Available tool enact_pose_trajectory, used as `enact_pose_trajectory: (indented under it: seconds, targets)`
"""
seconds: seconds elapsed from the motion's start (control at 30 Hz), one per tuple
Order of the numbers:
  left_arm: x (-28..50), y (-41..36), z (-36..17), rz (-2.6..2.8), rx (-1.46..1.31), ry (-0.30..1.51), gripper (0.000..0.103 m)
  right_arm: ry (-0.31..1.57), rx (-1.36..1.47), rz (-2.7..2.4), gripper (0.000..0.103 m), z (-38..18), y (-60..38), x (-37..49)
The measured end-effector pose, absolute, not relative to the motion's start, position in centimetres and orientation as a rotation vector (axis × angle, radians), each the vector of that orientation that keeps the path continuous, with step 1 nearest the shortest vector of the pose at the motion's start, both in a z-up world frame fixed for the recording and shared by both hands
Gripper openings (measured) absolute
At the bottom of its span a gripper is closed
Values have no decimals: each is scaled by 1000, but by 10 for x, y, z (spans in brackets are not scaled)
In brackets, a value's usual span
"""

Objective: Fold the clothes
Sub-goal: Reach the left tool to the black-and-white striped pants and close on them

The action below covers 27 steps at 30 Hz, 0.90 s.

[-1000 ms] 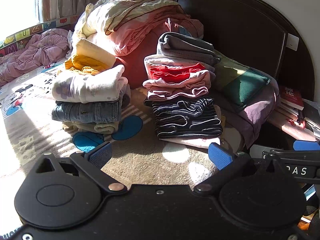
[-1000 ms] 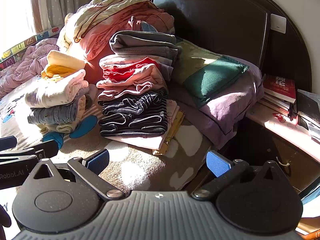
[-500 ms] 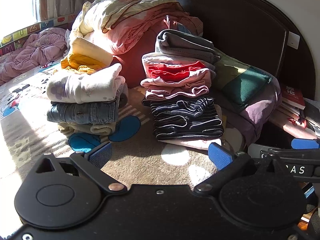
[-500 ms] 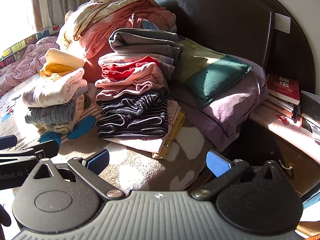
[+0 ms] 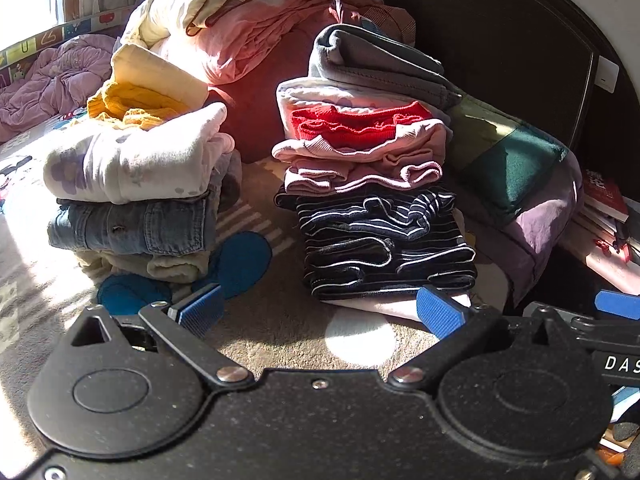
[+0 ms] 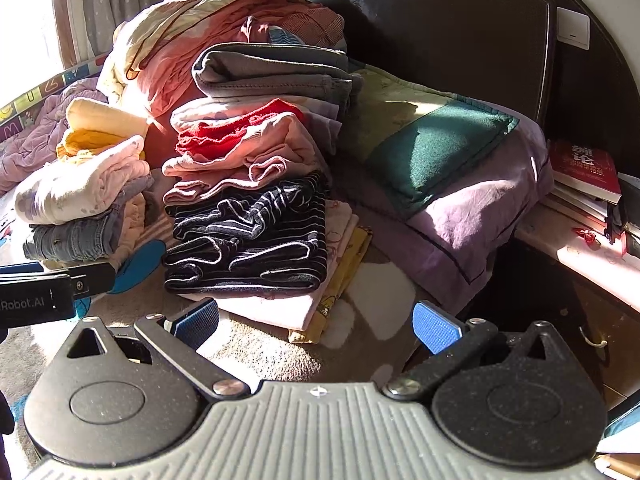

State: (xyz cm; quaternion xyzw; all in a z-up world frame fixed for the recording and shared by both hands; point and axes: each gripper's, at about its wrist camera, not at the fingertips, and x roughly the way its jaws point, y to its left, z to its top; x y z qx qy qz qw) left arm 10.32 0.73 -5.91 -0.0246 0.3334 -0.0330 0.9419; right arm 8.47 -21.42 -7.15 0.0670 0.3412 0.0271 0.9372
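Both grippers, L & R, hung w/ jaws apart & empty over the bed, facing two folded stacks: tall stack beside the pillow, short stack to its left.

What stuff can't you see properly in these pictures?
- Bottom clothes of the striped stack: right wrist view, covered by the garments above; only edges show.
- Red book: left wrist view, title too small and blurred.
- Left gripper in right wrist view: cut off by the left edge.
- Window corner: left wrist view, washed out by sunlight.
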Motion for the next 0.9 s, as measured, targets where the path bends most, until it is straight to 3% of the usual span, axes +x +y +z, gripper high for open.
enact_pose_trajectory:
  seconds: [0.2, 0.3, 0.43, 0.8, 0.87, 0.9]
  targets:
    - [134, 2, -87, -100, -6, 719, 103, 649, 226, 82, 102, -82, -219, 103]
    - [151, 3, -102, -130, -38, 724, 96, 650, 213, 88, 102, -87, -218, 114]
    - [173, 7, -120, -175, -116, 743, 72, 681, 186, 86, 102, -97, -215, 124]
    - [204, 4, -142, -195, -152, 769, 42, 754, 232, 82, 102, -121, -208, 140]
    - [205, 3, -140, -190, -133, 765, 14, 761, 239, 81, 102, -123, -207, 139]
    - [205, 2, -139, -187, -124, 763, 8, 765, 241, 80, 102, -124, -206, 138]
